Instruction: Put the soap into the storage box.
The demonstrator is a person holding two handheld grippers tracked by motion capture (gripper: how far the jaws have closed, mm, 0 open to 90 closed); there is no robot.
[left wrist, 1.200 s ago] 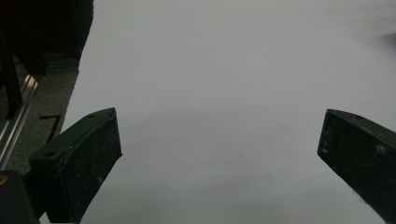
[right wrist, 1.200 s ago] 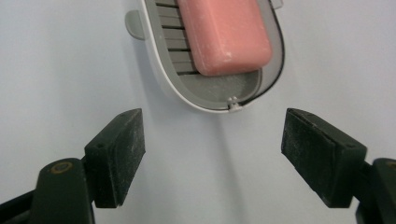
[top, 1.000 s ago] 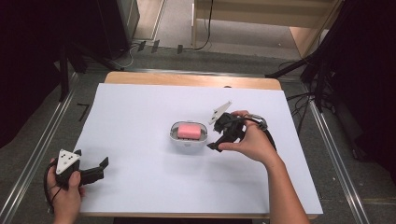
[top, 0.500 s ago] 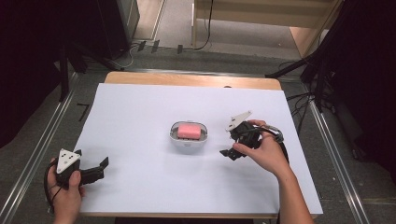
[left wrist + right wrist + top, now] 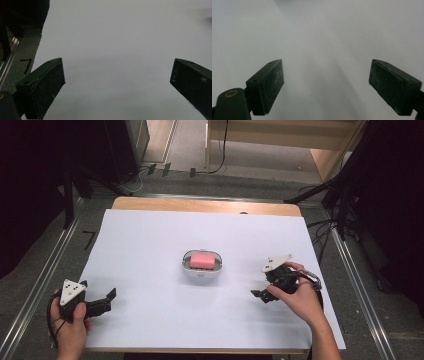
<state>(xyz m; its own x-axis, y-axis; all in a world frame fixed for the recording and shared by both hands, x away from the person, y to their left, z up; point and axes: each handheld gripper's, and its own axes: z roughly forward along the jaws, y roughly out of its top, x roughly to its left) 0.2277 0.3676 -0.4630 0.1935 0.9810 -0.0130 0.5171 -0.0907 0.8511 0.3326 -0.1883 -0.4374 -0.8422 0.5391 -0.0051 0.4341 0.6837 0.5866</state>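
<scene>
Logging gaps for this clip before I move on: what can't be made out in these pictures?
- Pink block in the white dish, high view: too small to tell what it is; the dish wall hides its underside.
- Right gripper, high view: the hand covers most of its body.
- Dark smudge, left gripper view: blurred and cut off by the right edge.
- Left gripper: its cable is lost behind the hand.

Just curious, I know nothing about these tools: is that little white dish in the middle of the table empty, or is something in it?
Not empty. The white dish holds a pink block, seen lying inside its rim from above.
</scene>
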